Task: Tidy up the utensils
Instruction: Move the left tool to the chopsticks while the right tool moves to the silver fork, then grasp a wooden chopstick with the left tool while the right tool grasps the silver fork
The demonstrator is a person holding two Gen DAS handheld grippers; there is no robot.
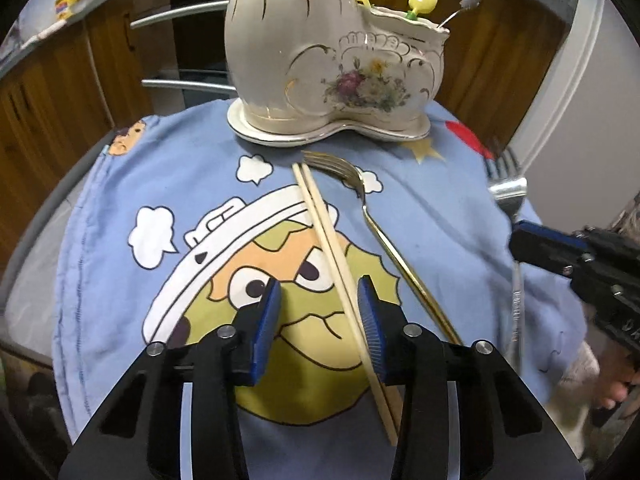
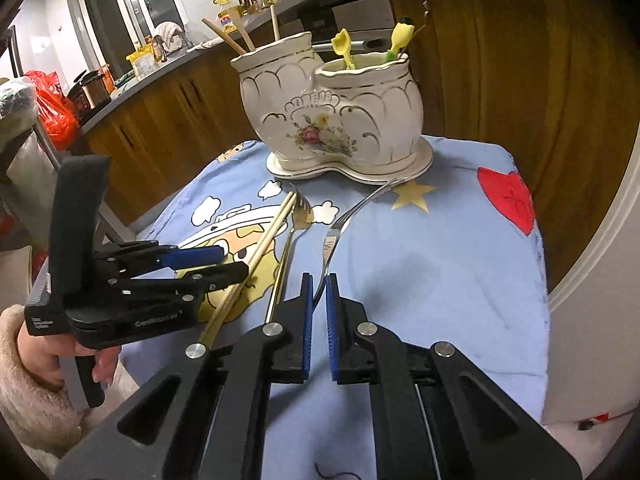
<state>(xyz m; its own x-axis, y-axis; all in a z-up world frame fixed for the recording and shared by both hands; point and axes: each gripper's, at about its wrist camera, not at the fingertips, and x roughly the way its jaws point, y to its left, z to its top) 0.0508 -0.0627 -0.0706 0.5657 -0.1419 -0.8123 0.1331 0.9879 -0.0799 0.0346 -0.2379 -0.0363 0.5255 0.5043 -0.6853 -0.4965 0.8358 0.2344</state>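
Observation:
A white two-part ceramic holder (image 1: 320,64) (image 2: 332,116) stands at the far side of a blue cartoon cloth (image 1: 168,184) (image 2: 432,264). A pair of wooden chopsticks (image 1: 332,264) (image 2: 264,240) and a gold fork (image 1: 372,220) (image 2: 290,240) lie on the cloth. My left gripper (image 1: 320,296) (image 2: 224,262) is open, low over the chopsticks, which run between its fingers beside the right pad. My right gripper (image 2: 318,288) (image 1: 520,240) is shut on a silver fork (image 2: 344,224) (image 1: 510,196), holding its handle with the tines pointing toward the holder.
The holder contains yellow plastic utensils (image 2: 344,50), wooden sticks (image 2: 240,38) and a metal flower-ended pick (image 1: 468,2). Wooden kitchen cabinets (image 2: 500,60) and a grey counter (image 2: 168,60) stand behind the table. A red heart patch (image 2: 510,196) marks the cloth's right side.

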